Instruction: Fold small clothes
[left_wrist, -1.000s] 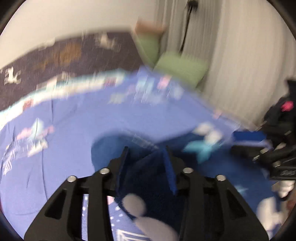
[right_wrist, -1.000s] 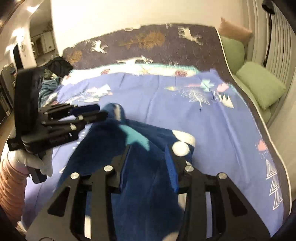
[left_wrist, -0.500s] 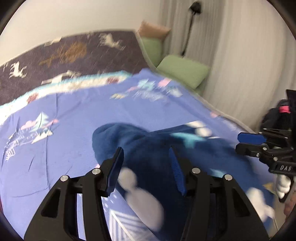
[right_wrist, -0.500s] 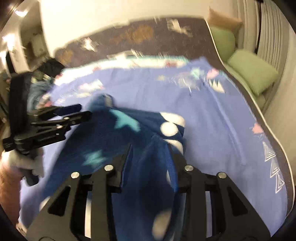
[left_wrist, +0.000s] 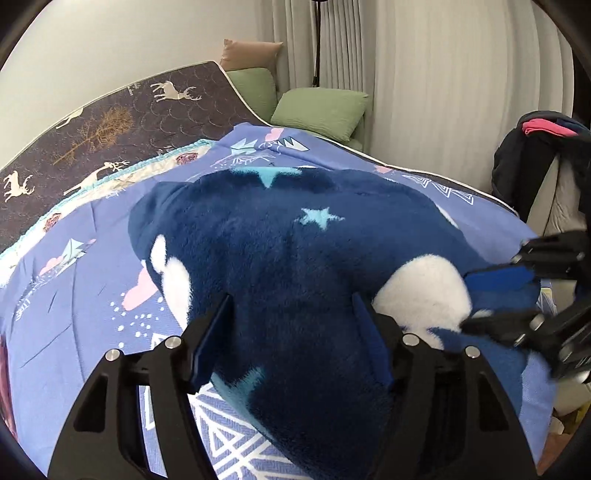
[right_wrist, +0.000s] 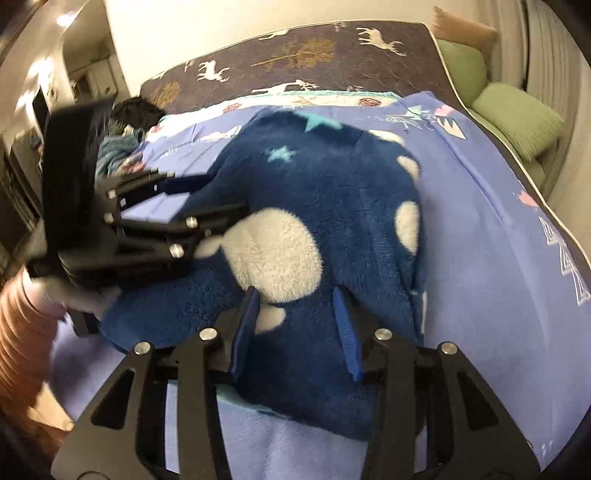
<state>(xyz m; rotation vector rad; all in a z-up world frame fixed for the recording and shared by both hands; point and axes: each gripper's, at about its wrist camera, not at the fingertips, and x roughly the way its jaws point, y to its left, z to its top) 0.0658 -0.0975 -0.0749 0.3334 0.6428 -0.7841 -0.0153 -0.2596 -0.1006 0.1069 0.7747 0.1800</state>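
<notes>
A dark blue fleece garment (left_wrist: 295, 258) with white spots and pale blue stars lies spread on the blue patterned bedsheet (left_wrist: 74, 295). It also shows in the right wrist view (right_wrist: 332, 206). My left gripper (left_wrist: 291, 314) is open, its fingers straddling the near edge of the garment. My right gripper (right_wrist: 295, 314) is open too, its jaws either side of the fleece near a large white spot. Each gripper shows in the other's view, the right one (left_wrist: 517, 295) and the left one (right_wrist: 207, 195), both at the garment's edge.
The bed carries a dark deer-print blanket (right_wrist: 314, 55) at the far end. Green pillows (left_wrist: 321, 110) lie by the curtain. Dark clothes hang at the right (left_wrist: 535, 147). More clothing (right_wrist: 122, 140) is heaped at the bed's left side.
Both grippers opened and let the fleece garment go. It dropped from a raised bunch and now lies spread flat on the sheet. Both grippers moved down and closer to it.
</notes>
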